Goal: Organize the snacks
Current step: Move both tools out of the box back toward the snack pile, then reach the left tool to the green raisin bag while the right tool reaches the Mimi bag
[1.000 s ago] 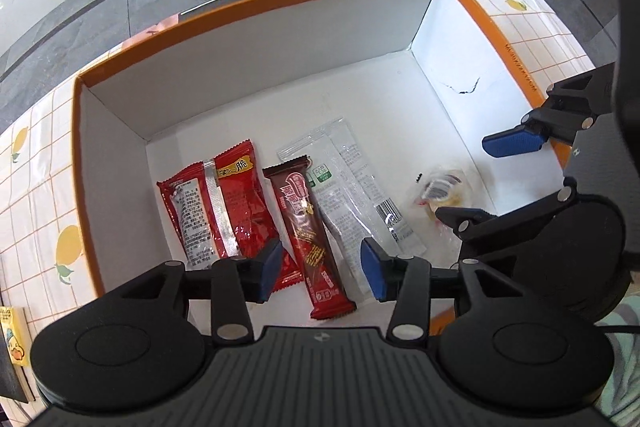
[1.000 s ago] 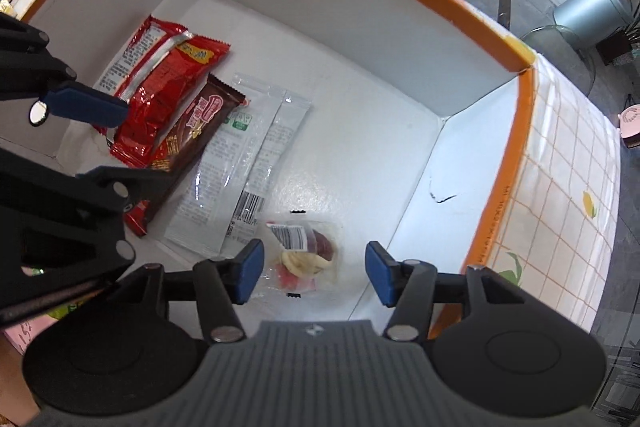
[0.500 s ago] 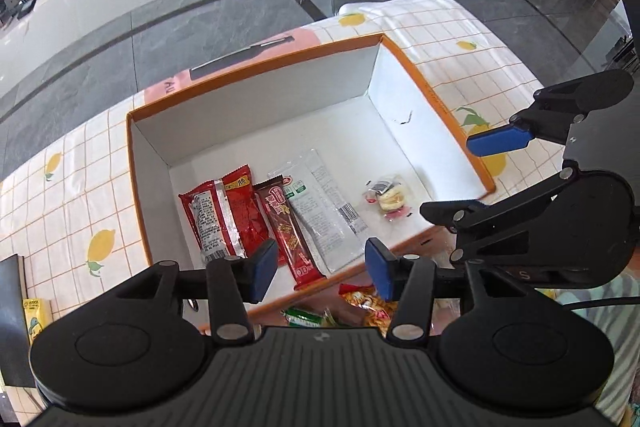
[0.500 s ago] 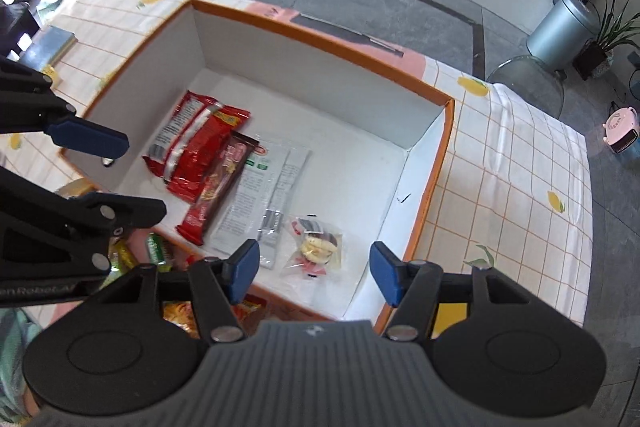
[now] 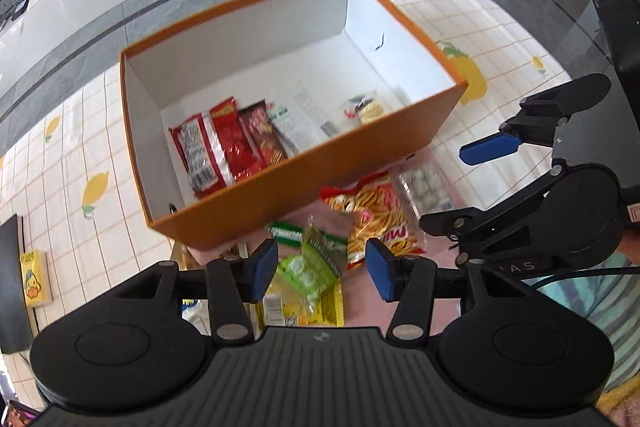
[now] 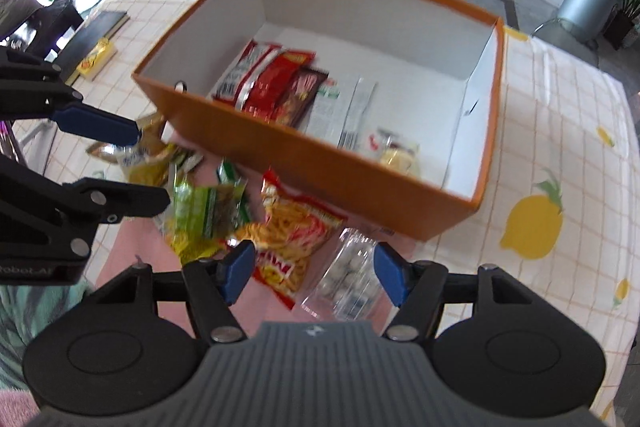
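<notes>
nothing is held by the left gripper (image 5: 322,269) or the right gripper (image 6: 314,273); both have just been opening. some snacks (image 5: 232,143) are laid inside the orange box (image 5: 320,163), and more snack bags (image 6: 296,239) are piled just before it.

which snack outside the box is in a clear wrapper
The clear bag of pale round sweets, lying by the box's near right corner. The other loose packets beside it are printed: an orange-red one and green-yellow ones.
</notes>
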Demonstrator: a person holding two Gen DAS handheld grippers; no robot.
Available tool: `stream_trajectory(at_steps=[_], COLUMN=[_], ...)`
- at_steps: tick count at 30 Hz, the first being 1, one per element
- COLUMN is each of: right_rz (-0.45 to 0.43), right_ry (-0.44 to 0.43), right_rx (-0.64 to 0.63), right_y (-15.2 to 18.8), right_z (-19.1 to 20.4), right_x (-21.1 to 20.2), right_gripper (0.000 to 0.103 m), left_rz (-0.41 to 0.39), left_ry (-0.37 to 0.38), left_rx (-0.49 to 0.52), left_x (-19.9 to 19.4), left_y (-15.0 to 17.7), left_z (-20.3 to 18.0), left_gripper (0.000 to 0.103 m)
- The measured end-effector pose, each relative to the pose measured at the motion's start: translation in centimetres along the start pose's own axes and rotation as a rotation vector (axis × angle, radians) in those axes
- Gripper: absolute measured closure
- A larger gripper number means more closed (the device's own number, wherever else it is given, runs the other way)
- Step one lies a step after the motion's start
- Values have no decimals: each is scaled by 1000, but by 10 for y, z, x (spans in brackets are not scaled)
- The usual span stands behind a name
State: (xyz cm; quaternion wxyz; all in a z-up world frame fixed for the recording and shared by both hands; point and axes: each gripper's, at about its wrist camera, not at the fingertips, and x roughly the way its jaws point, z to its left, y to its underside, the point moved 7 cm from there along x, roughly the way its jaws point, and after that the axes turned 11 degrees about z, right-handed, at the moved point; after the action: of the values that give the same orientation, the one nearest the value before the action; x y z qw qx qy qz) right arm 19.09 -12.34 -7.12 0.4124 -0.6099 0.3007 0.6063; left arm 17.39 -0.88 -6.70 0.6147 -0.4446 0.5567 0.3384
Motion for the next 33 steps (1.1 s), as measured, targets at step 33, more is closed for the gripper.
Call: stream_trajectory(at_steps=[33], right_rz=[87], right_ry=[-145], right_rx=[37], right_y=[-20], right_z=[11], right_x=[92], right_gripper=[44], left_rz=[58], left_ry=[153], left_rx=[-123], left_x=[92], left_y=[0], left_z=[37], left_gripper=[42])
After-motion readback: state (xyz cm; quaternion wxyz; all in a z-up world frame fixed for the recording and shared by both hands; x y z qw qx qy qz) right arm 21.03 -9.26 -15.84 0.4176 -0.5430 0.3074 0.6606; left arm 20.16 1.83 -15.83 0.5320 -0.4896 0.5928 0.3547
